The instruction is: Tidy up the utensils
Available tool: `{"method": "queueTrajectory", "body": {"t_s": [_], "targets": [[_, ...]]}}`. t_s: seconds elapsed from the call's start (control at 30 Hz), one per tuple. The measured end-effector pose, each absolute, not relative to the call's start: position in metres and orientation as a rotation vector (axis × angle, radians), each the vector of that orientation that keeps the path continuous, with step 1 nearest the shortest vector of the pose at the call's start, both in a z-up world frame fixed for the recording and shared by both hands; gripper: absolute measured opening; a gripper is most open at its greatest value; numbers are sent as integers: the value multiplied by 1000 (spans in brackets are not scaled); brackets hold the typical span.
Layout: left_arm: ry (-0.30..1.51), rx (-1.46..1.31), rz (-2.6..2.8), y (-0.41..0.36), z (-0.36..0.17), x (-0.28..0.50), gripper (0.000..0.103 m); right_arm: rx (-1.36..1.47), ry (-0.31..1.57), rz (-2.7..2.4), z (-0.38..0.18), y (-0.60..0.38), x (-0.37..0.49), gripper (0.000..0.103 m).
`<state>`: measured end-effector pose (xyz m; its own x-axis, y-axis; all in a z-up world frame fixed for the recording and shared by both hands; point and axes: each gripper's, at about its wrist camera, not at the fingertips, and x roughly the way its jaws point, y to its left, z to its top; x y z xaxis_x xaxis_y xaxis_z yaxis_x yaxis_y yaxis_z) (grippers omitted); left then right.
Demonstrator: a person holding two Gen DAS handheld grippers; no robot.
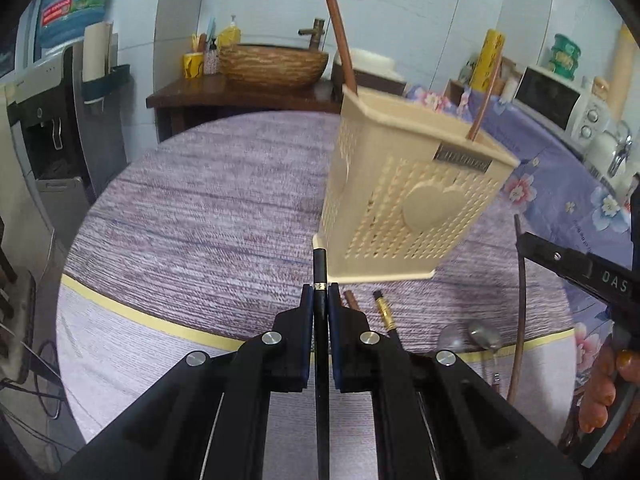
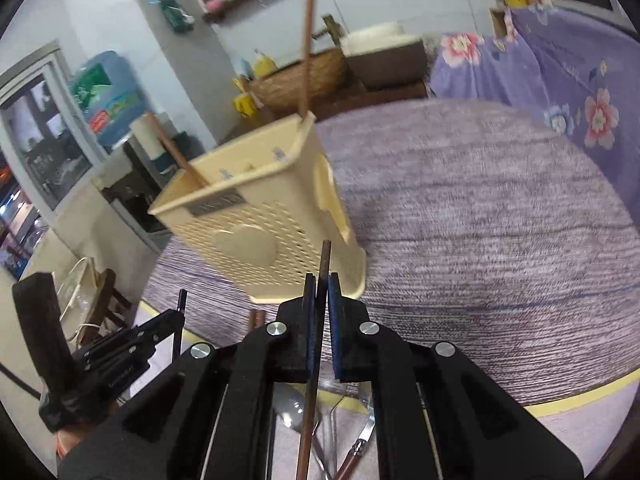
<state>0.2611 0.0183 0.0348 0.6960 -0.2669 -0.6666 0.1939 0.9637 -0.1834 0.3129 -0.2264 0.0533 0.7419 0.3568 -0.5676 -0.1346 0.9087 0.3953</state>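
A beige perforated utensil basket (image 1: 404, 200) stands on the round purple table; it also shows in the right wrist view (image 2: 260, 220). Two brown chopsticks (image 1: 340, 40) stick up out of it. My left gripper (image 1: 320, 292) is shut on a black chopstick (image 1: 320, 272), just in front of the basket's base. My right gripper (image 2: 321, 280) is shut on a brown chopstick (image 2: 322, 264), close in front of the basket. More utensils lie on the table near its front edge: a black chopstick with a gold band (image 1: 386, 314), spoons (image 2: 292, 412) and a knife (image 2: 360, 444).
The table (image 1: 200, 208) has a yellow tape line (image 1: 120, 304) near its front edge. Behind it are a dark wooden counter with a woven bowl (image 1: 272, 64), a water dispenser (image 1: 52, 128) at the left and a microwave (image 1: 560, 100) at the right.
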Motion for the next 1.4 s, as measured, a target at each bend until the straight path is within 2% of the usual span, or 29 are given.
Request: {"method": "queueTrajectory", "body": {"t_s": [0.3, 0.73, 1.07, 1.4], "targets": [[617, -148, -312, 44, 90, 219, 8, 285, 526, 389, 113, -240, 242, 6], [561, -157, -335, 47, 109, 205, 8, 244, 492, 412, 135, -238, 224, 6], [494, -122, -353, 38, 147, 216, 8, 212, 455, 441, 177, -234, 239, 6], [451, -181, -436, 34, 229, 254, 8, 220, 382, 413, 266, -236, 291, 6]]}}
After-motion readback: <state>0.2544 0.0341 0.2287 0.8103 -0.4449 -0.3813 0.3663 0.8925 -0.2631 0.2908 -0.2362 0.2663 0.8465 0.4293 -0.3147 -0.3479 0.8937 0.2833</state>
